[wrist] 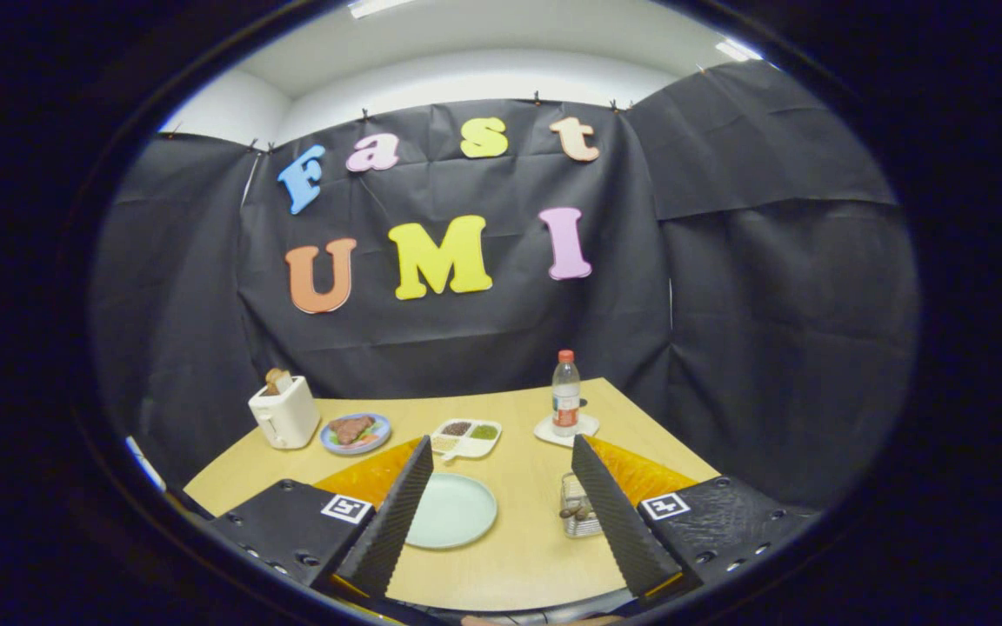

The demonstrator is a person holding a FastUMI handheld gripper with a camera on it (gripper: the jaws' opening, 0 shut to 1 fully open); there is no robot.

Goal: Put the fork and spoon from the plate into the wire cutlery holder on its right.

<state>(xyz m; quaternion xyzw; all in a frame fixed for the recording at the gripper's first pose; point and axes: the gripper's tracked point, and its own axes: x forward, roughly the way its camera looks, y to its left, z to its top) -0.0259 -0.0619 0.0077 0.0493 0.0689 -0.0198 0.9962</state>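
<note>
From the gripper view, we looked forward along the two fingers of the gripper [501,487], which stood wide apart with nothing held between them and hung above the near part of the wooden table [518,565]. Between the fingers lay the pale green plate [451,510], its left rim partly hidden behind the left finger [392,513]; what we could see of its surface looked bare. The wire cutlery holder [579,504] stood to the right of the plate, just inside the right finger [623,522], which covered its right side. Inside the holder we saw a couple of dark rounded handle ends [579,513], though we could not tell which was the fork and which the spoon. The plate and the holder were apart from each other, with bare tabletop between them.

Beyond the fingers, a white divided dish [466,436] held small heaps of brown and green food, just behind the plate. To its left we noted a blue plate of food [356,433] and, beside that, a white toaster [284,412] with a slice of bread in it. To the right, a clear bottle [565,393] with a red cap stood upright on a white coaster [566,430].
</note>
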